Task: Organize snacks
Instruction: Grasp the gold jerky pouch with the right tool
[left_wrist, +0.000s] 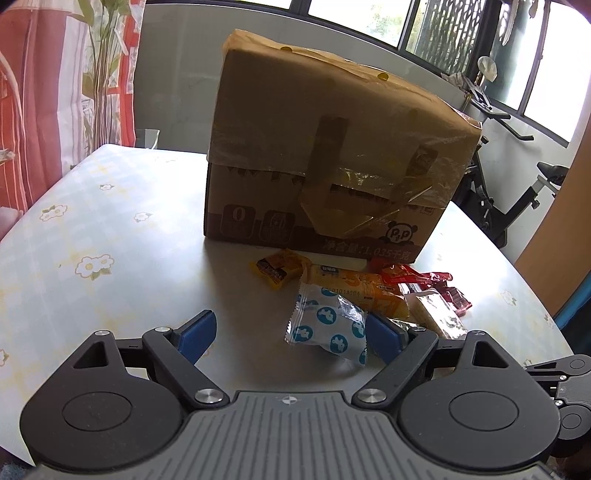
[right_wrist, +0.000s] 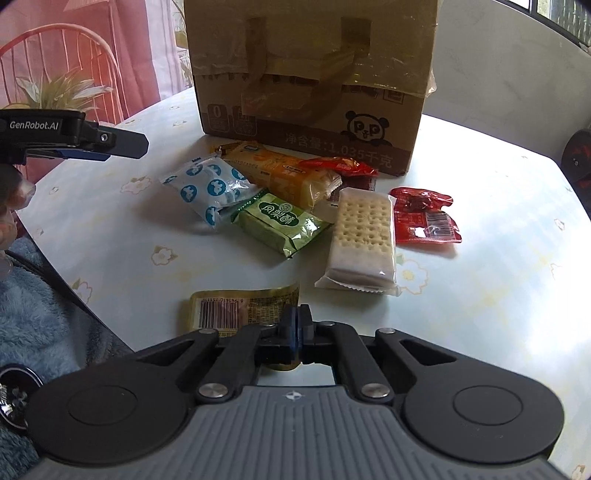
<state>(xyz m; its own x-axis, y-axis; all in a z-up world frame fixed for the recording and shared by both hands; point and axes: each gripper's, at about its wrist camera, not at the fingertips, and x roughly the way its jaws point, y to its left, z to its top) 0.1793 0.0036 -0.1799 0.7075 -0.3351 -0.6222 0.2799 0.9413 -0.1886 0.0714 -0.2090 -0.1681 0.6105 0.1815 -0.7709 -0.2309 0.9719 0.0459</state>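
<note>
Snacks lie in a loose pile on the bench (right_wrist: 480, 332), just in front of a taped cardboard box (right_wrist: 310, 74) that stands toward the far edge. Left hand-held gripper (left_wrist: 291, 332): jaws wide, blue pads either side of the white packet with blue dots (left_wrist: 328, 326); right pad looks to touch the packet's edge, left pad is apart from it, no grip. From the right wrist view that same left hand-held gripper shows at the left edge, above the bench. Right hand-held gripper (right_wrist: 297, 325): jaws closed onto the yellow-green packet with barcode (right_wrist: 236, 312), pinching its right end near the near edge of the bench.

Pile, from the right wrist view: dotted white packet at the left, long orange-yellow biscuit pack (right_wrist: 280, 173) behind it, running toward the box. Green pastry packet (right_wrist: 280, 223) in front, overlapping the dotted packet's corner. Clear pack of white crackers (right_wrist: 364, 236) right of the green one, touching or nearly so. Red packet with barcode (right_wrist: 424, 218) just beside the crackers on the right. Another red wrapper (right_wrist: 340, 166) near the box's front face, partly on the orange pack. Small orange-yellow candy wrapper (left_wrist: 279, 271) shows in the left wrist view, near the box's base, left of the pile. Bench cover is pale with flower prints.
</note>
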